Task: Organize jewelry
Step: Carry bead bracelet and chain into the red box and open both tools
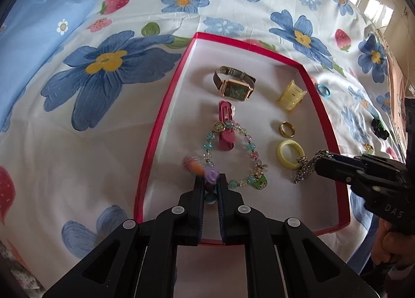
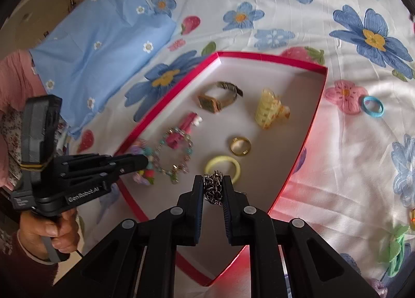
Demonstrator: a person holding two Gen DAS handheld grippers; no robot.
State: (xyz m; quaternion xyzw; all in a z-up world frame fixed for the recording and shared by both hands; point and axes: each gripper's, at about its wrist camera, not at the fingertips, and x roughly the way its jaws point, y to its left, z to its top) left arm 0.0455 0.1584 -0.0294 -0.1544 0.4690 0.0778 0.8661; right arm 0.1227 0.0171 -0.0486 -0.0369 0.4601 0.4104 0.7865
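Observation:
A red-rimmed box [image 1: 166, 106] with a white floor lies on a flowered bedsheet. In it are a watch [image 1: 234, 85], a yellow claw clip [image 1: 290, 95], a pink hair clip [image 1: 225, 126], a bead bracelet [image 1: 233, 152], a gold ring [image 1: 286, 129] and a yellow ring [image 1: 290, 154]. My left gripper [image 1: 209, 183] is shut on a colourful bead bracelet [image 1: 205, 168] over the box's left side. My right gripper [image 2: 213, 183] is shut on a silver chain [image 2: 214, 186], held over the box beside the yellow ring [image 2: 223, 165].
A blue hair tie [image 2: 373, 106] lies on the sheet right of the box. A green clip [image 2: 394, 251] and an orange item [image 2: 412, 216] lie further right. A blue pillow [image 2: 103, 46] is at the left. A dark green item [image 1: 378, 126] lies on the sheet.

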